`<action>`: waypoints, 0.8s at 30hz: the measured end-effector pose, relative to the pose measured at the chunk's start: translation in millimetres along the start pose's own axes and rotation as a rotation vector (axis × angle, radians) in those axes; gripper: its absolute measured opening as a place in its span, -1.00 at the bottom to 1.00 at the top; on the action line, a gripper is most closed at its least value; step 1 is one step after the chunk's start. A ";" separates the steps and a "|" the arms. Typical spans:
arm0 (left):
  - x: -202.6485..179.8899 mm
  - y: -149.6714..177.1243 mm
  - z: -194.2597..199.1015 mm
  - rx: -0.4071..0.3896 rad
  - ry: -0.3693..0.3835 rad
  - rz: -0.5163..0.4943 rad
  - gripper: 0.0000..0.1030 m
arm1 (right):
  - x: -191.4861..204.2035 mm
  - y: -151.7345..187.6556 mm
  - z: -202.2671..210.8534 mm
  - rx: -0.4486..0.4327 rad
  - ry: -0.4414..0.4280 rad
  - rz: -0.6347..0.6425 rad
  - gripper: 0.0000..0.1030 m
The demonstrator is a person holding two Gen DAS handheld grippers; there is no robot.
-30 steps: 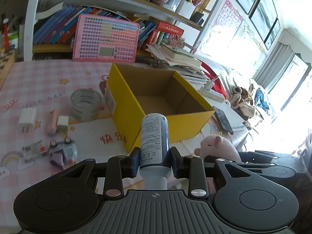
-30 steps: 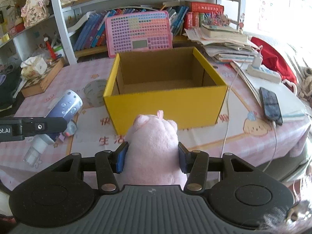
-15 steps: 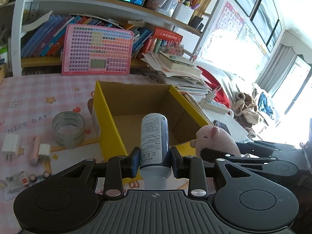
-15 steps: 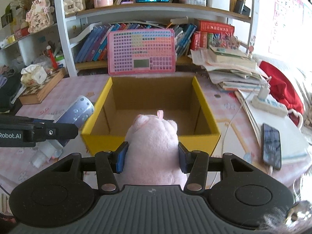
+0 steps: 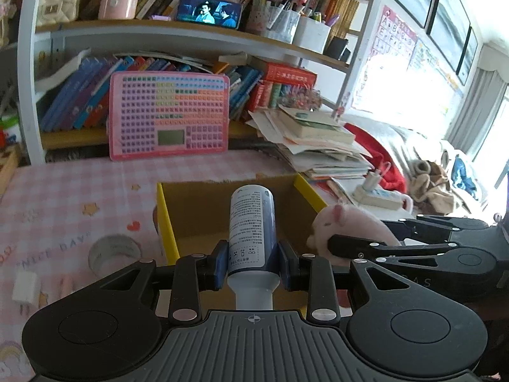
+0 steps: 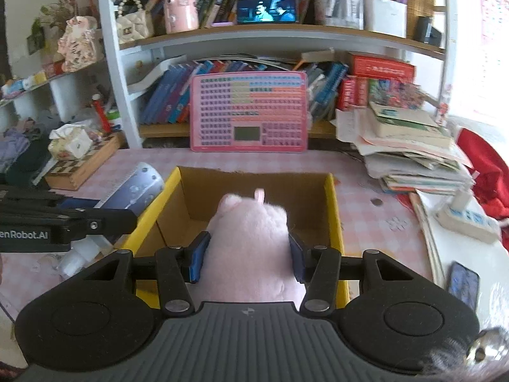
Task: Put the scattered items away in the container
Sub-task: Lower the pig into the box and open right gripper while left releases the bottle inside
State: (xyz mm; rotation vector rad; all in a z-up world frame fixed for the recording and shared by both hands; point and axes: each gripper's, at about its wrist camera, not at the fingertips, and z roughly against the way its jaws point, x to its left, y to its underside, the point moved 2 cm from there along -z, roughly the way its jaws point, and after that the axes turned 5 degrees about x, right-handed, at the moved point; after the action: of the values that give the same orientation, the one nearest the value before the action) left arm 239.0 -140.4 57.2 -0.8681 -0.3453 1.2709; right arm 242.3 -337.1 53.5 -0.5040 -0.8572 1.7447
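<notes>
- Now the carry-to-box step: the left gripper [image 5: 253,262] clamps a blue-and-white labelled spray can [image 5: 251,226], the right gripper [image 6: 248,254] squeezes a pink plush pig [image 6: 249,242].
- Both hang over the open yellow cardboard box [image 6: 332,210].
- Next, probably: lower, then release inside.

Pink keyboard toy [image 5: 169,121] against bookshelf [image 5: 191,36]

Left gripper [image 5: 253,264] and right gripper [image 6: 248,256] sit side by side, angled downward, each clamped tight.
</notes>
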 end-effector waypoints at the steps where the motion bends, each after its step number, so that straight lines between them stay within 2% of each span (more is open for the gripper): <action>1: -1.0 -3.1 -3.3 -0.003 -0.009 -0.002 -0.40 | -1.4 -4.2 -3.5 -0.001 -0.014 0.007 -0.07; 6: -5.7 -15.1 -20.2 0.008 -0.039 -0.018 -0.40 | -2.4 -22.5 -21.9 -0.011 -0.047 0.059 -0.17; 9: -5.7 -21.9 -33.8 0.020 -0.064 -0.029 -0.40 | -8.6 -31.1 -40.3 0.012 -0.058 0.078 -0.20; 15: -2.0 -32.0 -73.3 0.090 -0.131 -0.074 -0.40 | -21.2 -45.9 -87.0 0.082 -0.046 0.115 -0.20; 19: -1.1 -34.8 -102.7 0.151 -0.170 -0.123 -0.40 | -24.2 -47.8 -122.2 0.167 -0.033 0.174 -0.20; 24: 1.8 -32.9 -131.8 0.211 -0.196 -0.164 -0.40 | -24.0 -46.8 -146.9 0.235 -0.050 0.242 -0.20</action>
State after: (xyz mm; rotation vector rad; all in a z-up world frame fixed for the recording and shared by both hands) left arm 349.8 -189.2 -4.6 -0.5266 -0.4209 1.2170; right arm 382.4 -307.8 -8.6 -0.4222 -0.6334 2.0572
